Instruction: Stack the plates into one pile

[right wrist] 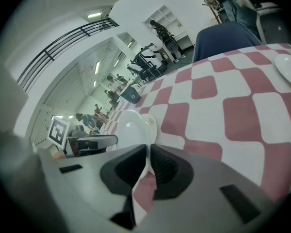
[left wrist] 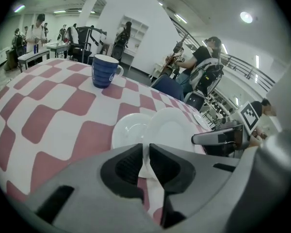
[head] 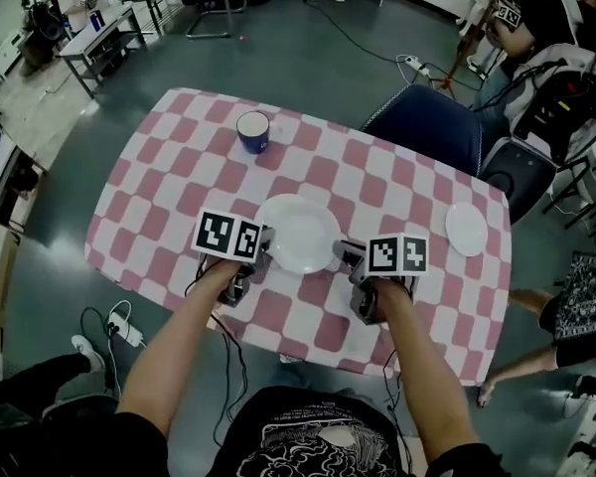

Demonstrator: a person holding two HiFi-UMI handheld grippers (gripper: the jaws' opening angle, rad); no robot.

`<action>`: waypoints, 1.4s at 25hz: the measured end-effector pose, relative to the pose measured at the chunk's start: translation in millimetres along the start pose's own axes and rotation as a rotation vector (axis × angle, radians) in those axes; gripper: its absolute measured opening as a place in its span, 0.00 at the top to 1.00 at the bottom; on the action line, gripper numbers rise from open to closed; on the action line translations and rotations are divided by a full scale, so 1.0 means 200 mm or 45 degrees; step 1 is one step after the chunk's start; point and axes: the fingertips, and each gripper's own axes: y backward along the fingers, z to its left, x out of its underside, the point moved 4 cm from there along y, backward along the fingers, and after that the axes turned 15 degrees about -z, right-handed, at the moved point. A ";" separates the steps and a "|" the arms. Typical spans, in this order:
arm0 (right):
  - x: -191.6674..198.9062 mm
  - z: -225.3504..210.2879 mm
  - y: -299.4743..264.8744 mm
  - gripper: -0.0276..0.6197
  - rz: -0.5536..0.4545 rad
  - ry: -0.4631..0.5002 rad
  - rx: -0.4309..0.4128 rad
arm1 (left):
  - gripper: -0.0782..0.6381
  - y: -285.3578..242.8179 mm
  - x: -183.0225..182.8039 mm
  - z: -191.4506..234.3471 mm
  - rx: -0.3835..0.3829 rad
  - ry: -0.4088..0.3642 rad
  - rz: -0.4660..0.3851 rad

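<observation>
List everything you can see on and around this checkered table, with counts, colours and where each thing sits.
Pink-and-white checkered tablecloth: one, covers the table.
Dark blue ceramic mug: one, blue, upright on the table's far side.
Large white round plate: one, white, mid table, gripped at two opposite rims.
Second white plate: one, white, overlapped by the large plate in both gripper views; not told apart in the head view.
Small white round plate: one, white, near the table's right edge.
Blue padded chair: one, blue, beyond the table's far right corner.
White power strip: one, white, on the floor at the left.
Left gripper: one, grey, shut on the large plate's left rim.
Right gripper: one, grey, shut on its right rim.
</observation>
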 end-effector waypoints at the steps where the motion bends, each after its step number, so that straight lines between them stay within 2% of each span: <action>1: 0.00 0.01 -0.03 0.90 0.006 -0.009 0.001 | 0.82 0.00 -0.01 0.03 -0.005 0.001 0.004; 14: 0.02 0.01 -0.26 0.90 0.014 -0.152 0.028 | 0.81 -0.08 -0.04 0.25 -0.015 0.019 0.074; 29: 0.01 0.02 -0.28 0.85 0.036 0.032 0.079 | 0.80 -0.12 -0.07 0.27 -0.028 -0.052 0.083; 33: 0.01 0.04 -0.29 0.80 0.044 0.055 0.049 | 0.79 -0.12 -0.08 0.27 -0.048 -0.092 0.074; 35: 0.01 0.04 -0.28 0.77 0.050 0.072 0.048 | 0.75 -0.12 -0.07 0.26 -0.049 -0.095 0.077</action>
